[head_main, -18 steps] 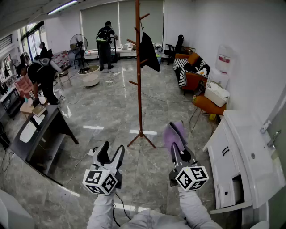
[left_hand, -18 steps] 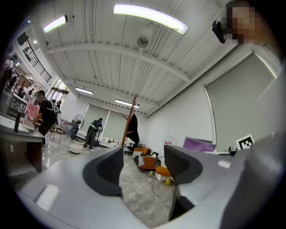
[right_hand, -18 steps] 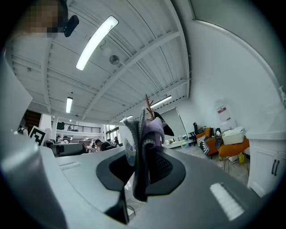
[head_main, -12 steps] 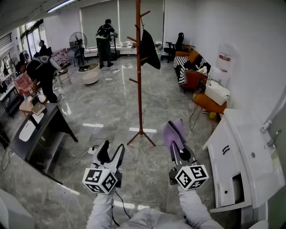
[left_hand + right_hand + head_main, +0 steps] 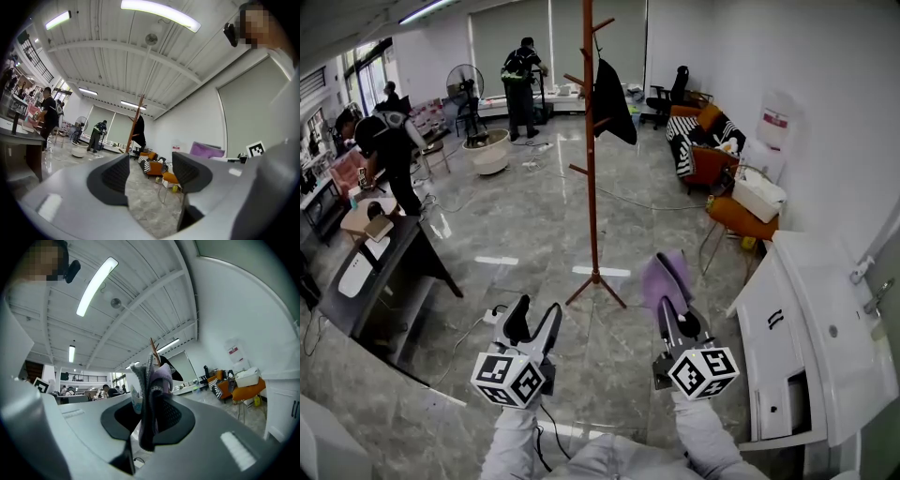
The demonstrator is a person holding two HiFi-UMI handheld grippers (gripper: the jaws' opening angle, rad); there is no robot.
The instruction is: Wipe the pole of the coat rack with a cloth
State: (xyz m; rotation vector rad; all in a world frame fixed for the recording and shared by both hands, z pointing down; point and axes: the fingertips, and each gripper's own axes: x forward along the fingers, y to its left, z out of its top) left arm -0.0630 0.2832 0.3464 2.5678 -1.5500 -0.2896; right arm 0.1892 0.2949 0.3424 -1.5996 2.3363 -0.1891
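A glossy grey marbled floor is seen, on which the coat rack is stood on splayed feet; a white strip is laid just behind them, and a dark desk is set at left

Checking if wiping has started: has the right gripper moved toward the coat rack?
No: the right gripper, shut on the cloth, keeps its place right of the coat rack.
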